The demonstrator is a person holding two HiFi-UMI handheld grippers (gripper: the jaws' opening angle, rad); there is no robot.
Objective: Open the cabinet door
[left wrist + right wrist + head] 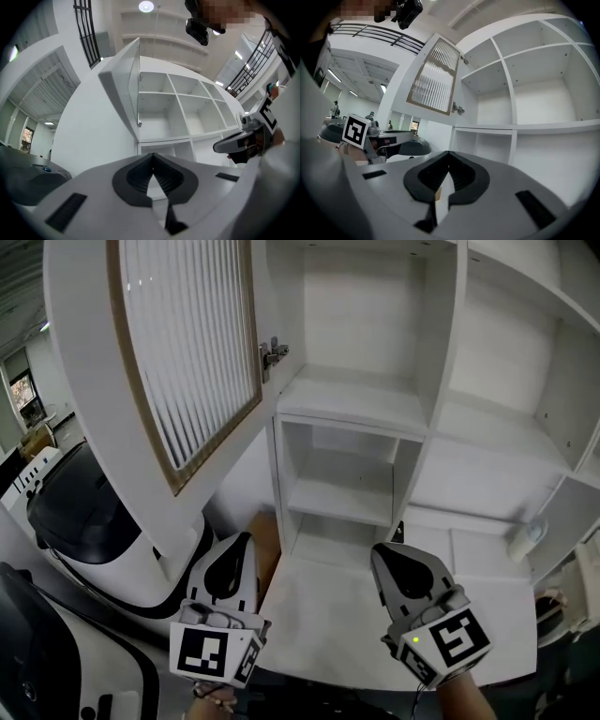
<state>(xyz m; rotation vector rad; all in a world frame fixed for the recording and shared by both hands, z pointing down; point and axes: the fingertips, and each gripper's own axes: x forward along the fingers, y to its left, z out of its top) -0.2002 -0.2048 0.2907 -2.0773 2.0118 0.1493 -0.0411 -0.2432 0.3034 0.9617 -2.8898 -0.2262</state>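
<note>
The cabinet door (pixel 187 362), a white frame round a ribbed glass pane with wood trim, stands swung wide open to the left on its metal hinge (pixel 272 354). Behind it the white cabinet (pixel 375 399) shows bare shelves. My left gripper (pixel 232 554) hangs low at the left, below the door's lower edge and apart from it, jaws shut on nothing. My right gripper (pixel 386 559) is low at the right before the lower shelves, also shut and empty. The left gripper view has the door (pixel 124 89) edge-on above the shut jaws (pixel 152 161). In the right gripper view the door (pixel 433 77) sits up left of the gripper (pixel 449 159).
A rounded white and black machine (pixel 84 521) stands at the left under the open door. A brown box (pixel 265 540) sits beside the cabinet's foot. A small pale object (pixel 525 538) rests on the lower right shelf. Distant people (pixel 370 115) stand in the hall.
</note>
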